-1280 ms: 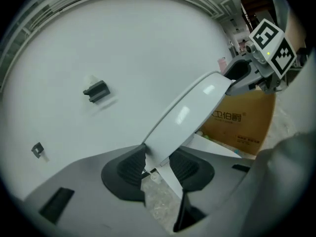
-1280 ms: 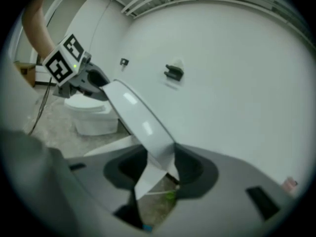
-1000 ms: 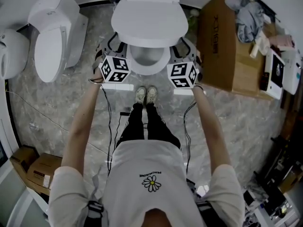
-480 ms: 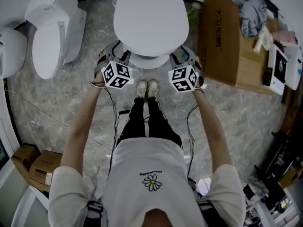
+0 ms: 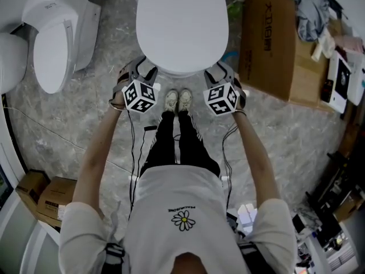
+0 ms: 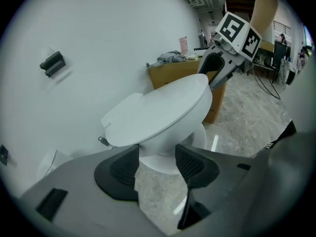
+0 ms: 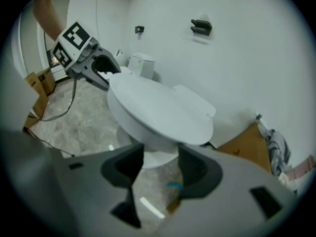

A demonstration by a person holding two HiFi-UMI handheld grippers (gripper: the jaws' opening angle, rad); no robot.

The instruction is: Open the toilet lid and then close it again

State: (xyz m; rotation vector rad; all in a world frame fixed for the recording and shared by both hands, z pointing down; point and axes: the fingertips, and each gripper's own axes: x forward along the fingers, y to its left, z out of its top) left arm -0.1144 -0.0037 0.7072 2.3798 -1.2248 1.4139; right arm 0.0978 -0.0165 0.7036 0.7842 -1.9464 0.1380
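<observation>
Toilet lid (image 5: pixel 182 24) lies flat on its bowl at 12 o'clock, with left gripper (image 5: pixel 140 70) and right gripper (image 5: pixel 222 72) at its 7 and 5 o'clock (jaws spread, empty, not touching), consistent with release after closing.

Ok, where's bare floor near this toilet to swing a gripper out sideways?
The widest bare patch is the marble floor on the right, bordered above by the cardboard box. There is also the strip between the closed toilet and the second toilet. The gap between toilet and box is tight, and small boxes crowd the lower left.
</observation>
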